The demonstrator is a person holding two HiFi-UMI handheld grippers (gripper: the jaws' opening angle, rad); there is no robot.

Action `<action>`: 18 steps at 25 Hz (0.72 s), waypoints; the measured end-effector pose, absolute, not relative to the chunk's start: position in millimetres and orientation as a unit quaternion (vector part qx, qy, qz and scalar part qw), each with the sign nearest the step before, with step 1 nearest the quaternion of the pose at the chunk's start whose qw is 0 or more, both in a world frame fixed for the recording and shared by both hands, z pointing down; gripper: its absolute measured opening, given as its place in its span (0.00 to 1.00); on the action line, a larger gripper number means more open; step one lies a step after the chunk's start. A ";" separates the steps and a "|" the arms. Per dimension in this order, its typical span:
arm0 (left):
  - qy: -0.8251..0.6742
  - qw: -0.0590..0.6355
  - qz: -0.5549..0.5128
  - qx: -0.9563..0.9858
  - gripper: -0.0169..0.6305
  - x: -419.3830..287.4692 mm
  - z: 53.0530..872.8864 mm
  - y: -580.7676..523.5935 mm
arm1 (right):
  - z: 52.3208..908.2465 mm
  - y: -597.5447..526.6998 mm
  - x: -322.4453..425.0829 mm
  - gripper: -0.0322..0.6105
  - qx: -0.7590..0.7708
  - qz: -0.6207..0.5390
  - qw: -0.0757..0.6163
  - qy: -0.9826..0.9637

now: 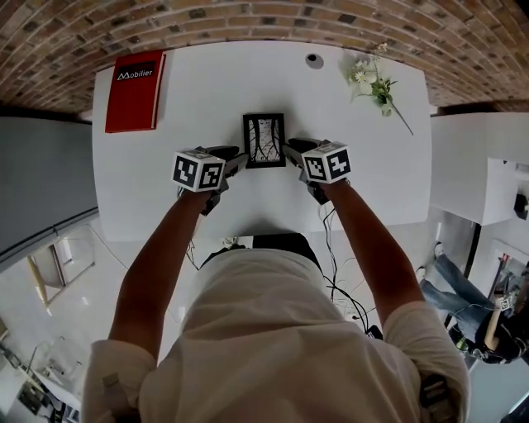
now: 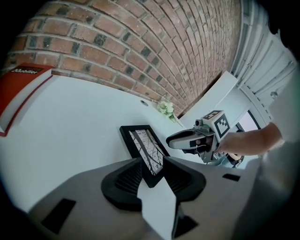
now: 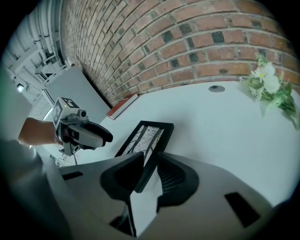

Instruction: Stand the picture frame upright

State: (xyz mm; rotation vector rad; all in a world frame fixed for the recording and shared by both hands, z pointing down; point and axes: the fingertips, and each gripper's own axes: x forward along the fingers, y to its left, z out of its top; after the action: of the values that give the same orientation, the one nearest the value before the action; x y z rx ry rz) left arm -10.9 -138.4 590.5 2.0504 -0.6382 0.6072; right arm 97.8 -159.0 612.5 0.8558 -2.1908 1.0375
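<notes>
A black picture frame (image 1: 264,139) with a bare-tree print is on the white table (image 1: 207,91), held at its two near corners. My left gripper (image 1: 240,159) is shut on the near left corner, which sits between its jaws in the left gripper view (image 2: 153,173). At the near right corner my right gripper (image 1: 289,149) is also shut, the frame's edge pinched in the right gripper view (image 3: 147,168). The frame (image 2: 143,143) leans away from me, its far edge (image 3: 154,125) towards the brick wall. Whether its far edge touches the table, I cannot tell.
A red book (image 1: 135,89) lies at the table's far left corner. A sprig of white flowers (image 1: 372,83) lies at the far right. A small round cable port (image 1: 313,59) is near the back edge. A brick wall (image 1: 264,21) runs behind the table.
</notes>
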 end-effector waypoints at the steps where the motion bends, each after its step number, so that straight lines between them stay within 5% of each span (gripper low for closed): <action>1: -0.258 0.441 0.247 0.823 0.23 -10.3 593.3 -141.5 | 615.2 -161.5 97.2 0.16 0.318 0.390 0.284 -0.817; 18: -0.250 0.465 0.289 0.798 0.23 0.5 630.6 -160.5 | 634.0 -174.1 88.0 0.16 0.281 0.422 0.304 -0.807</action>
State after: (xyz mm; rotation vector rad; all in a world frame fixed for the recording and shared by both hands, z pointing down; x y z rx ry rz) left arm 0.5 -160.5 630.6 1.9602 -0.6149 0.7102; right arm 88.0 -174.1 634.0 0.7458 -2.1375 1.1171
